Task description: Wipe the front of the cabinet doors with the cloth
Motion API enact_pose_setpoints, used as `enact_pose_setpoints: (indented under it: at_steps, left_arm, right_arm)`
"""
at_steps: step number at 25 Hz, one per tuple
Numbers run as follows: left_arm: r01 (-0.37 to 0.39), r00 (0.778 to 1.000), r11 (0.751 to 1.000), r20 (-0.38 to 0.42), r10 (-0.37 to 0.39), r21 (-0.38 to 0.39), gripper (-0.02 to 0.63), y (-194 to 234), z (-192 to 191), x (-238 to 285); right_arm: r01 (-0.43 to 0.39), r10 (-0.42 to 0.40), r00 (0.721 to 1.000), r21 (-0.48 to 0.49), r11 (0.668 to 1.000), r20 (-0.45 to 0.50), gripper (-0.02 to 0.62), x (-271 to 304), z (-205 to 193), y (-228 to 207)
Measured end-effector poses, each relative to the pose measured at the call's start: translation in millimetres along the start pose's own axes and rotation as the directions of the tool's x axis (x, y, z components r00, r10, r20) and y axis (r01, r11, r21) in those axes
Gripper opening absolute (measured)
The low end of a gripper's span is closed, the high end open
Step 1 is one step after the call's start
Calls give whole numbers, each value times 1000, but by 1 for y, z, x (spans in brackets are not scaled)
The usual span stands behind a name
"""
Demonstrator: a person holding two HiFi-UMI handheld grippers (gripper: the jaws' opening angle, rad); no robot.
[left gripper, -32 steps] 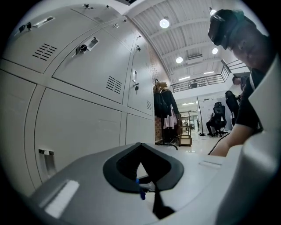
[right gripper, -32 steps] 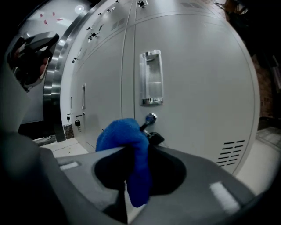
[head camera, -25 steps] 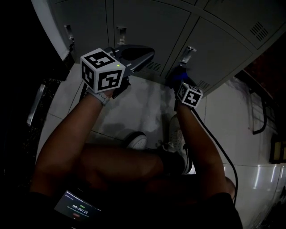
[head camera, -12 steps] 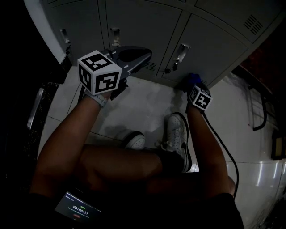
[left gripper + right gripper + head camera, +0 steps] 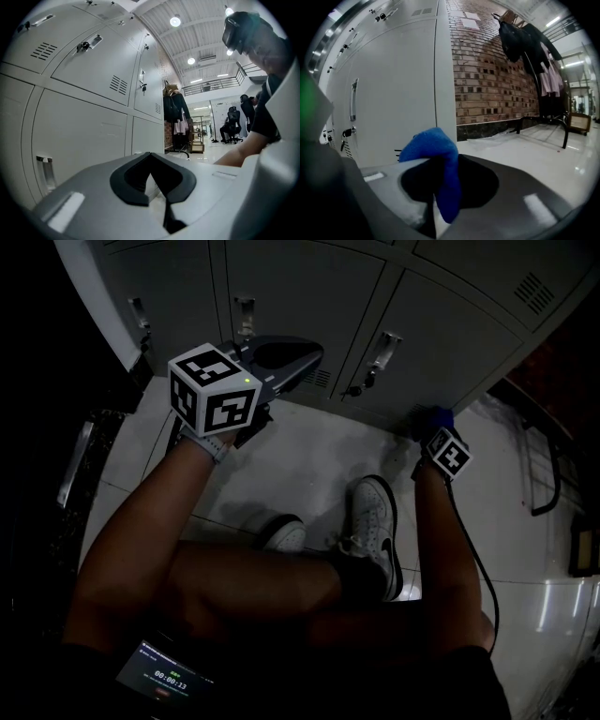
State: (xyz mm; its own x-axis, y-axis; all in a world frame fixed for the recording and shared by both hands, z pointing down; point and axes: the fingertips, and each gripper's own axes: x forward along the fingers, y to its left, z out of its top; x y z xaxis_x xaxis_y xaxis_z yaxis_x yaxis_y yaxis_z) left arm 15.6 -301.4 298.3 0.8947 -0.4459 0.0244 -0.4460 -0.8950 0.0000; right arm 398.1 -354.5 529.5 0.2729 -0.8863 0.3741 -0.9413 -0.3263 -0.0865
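Observation:
Grey metal cabinet doors (image 5: pixel 450 343) run across the top of the head view, and the left gripper view shows the doors (image 5: pixel 84 131) too. My right gripper (image 5: pixel 433 427) is low against the bottom right door, shut on a blue cloth (image 5: pixel 428 416). In the right gripper view the cloth (image 5: pixel 436 150) bulges out of the closed jaws of that gripper (image 5: pixel 438 185), in front of a tall door (image 5: pixel 393 93). My left gripper (image 5: pixel 311 351) hovers just off the lower middle doors. Its jaws (image 5: pixel 151 161) are shut with nothing in them.
Two white sneakers (image 5: pixel 373 521) (image 5: pixel 286 535) stand on the pale tiled floor below the grippers. Door latches (image 5: pixel 380 352) (image 5: pixel 244 315) stick out from the doors. A cable (image 5: pixel 473 559) trails from the right gripper. A brick wall (image 5: pixel 497 84) and hanging clothes (image 5: pixel 525 37) lie beyond the cabinet's end.
My right gripper has slid to the right with the blue cloth along the bottom of the cabinet doors. The left gripper has stayed almost still.

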Motion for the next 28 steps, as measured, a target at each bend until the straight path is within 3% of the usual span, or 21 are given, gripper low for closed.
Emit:
enact_pose_setpoints:
  at_steps: [7,9,12,16,22,24,28]
  left_arm:
    - [-5,1000,1000,-8,5,8,0,3,-1,0]
    - [-9,1000,1000,-9,9,5,1,4,-1,-1]
    - [-4,1000,1000,-12,4,5,0,2,-2,-1]
    - [27,999,1000,-17,-27,12,1,-11,-1,4]
    - [78,997,997,-8,-78,-16,1,-42,-1,14]
    - [85,996,996,-12,-85,-20,1,-48,-3,17]
    - [109,994,994,-27,-109,-17,0,-61,-14,24]
  right_arm:
    - [8,-2,999,-117,993,50,78,-8,27,-11]
    - [-34,41,998,-139,990,48,78,-18,37,5]
    - [-166,185,981,-231,959,65,78,-45,62,52]
    - [-330,387,918,-374,867,86,78,-104,95,118]
    - [-528,572,816,-294,796,85,78,-179,104,175]
    - [-589,632,770,-281,758,92,78,-200,101,191]
    - [-650,723,685,-374,661,88,78,-233,94,214]
